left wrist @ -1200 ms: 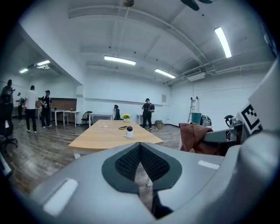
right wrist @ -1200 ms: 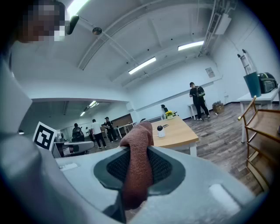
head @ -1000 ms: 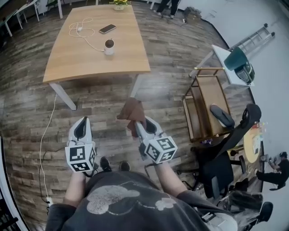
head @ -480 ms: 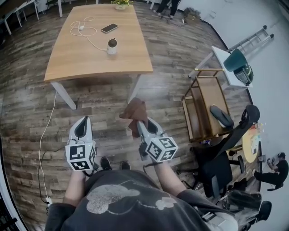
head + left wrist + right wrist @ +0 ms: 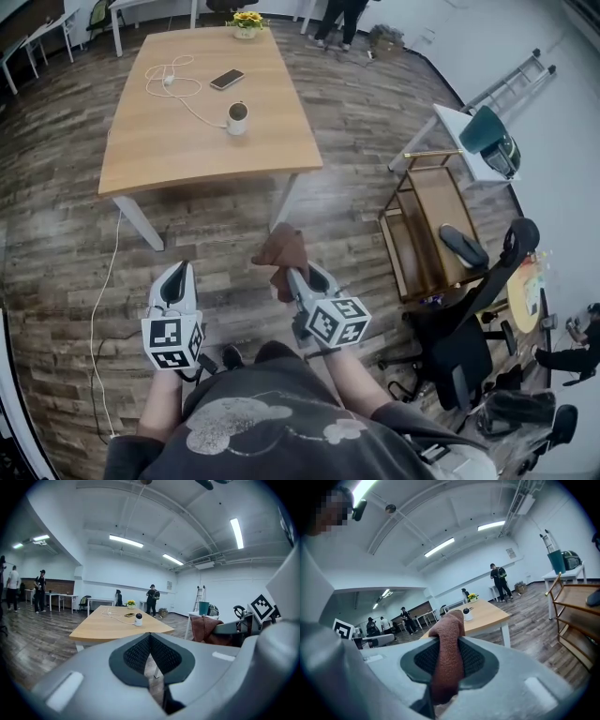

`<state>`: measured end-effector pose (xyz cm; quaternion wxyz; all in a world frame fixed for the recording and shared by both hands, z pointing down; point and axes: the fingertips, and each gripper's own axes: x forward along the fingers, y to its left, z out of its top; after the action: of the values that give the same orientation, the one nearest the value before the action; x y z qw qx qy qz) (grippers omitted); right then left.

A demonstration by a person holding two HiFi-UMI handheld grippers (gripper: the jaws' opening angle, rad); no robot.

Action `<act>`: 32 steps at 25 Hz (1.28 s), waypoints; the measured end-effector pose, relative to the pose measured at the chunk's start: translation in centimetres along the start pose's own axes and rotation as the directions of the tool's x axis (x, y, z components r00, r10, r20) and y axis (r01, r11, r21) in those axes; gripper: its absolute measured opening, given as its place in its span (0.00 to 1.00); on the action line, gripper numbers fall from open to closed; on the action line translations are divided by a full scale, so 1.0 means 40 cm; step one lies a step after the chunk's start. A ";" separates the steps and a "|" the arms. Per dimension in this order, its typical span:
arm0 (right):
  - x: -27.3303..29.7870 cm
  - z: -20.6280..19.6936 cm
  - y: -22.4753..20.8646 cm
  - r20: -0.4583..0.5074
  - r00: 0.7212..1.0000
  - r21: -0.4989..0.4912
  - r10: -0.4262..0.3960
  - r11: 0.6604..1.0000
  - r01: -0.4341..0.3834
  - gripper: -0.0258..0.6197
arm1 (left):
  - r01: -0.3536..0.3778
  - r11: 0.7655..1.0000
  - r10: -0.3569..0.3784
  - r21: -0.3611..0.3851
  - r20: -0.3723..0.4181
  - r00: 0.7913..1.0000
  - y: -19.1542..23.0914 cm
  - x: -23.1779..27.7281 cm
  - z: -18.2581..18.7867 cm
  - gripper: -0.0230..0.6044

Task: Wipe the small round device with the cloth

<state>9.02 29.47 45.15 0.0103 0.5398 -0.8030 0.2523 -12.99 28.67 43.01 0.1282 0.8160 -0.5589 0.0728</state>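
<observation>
Far ahead of the person, in the head view, the small round device [image 5: 238, 118] is seen standing upright on the wooden table [image 5: 187, 141], near its right edge. A white cable [image 5: 178, 80] leads away from it, and a phone [image 5: 227, 80] lies beyond. Both grippers are held low over the floor [image 5: 56, 234], well apart from the table, so the wiping is judged as not yet begun. The right gripper [image 5: 298, 274] is closed on the brown cloth [image 5: 281, 248], which is bunched above the jaws. It is probably held this way so that a soft pad can be offered forward to the device. The left gripper [image 5: 175, 274] is carried beside it at the same height. In the left gripper view, the jaws are seen pressed together with nothing between them, and they are pointed toward the table, where the device [image 5: 138, 619] is visible. The cloth [image 5: 206, 629] is seen at the right. This gripper is free, perhaps so that the device can be steadied during the wiping. In the right gripper view, the cloth [image 5: 447, 653] is seen clamped between the two pads, with one fold rising over them. The device [image 5: 467, 614] is seen far off on the table, just beside the top of that fold. An approach to the table is judged to be needed first.
</observation>
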 end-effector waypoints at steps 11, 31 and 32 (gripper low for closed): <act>0.045 0.003 -0.040 -0.028 0.999 -0.039 -0.031 0.999 0.030 0.16 | 0.016 1.000 -0.015 0.017 -0.016 1.000 0.030 0.059 0.002 0.07; 0.413 0.248 -0.309 -0.040 0.996 -0.009 0.078 0.997 -0.078 0.16 | -0.092 0.994 0.092 0.061 0.015 0.996 0.031 0.471 0.163 0.07; 0.426 0.254 -0.326 -0.045 0.996 -0.006 0.078 0.997 -0.078 0.16 | -0.100 0.993 0.100 0.061 0.014 0.995 0.031 0.488 0.166 0.07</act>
<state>15.87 6.78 46.34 0.0206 0.5023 -0.8240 0.2615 -7.18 8.90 41.92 0.0961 0.7910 -0.5972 0.0922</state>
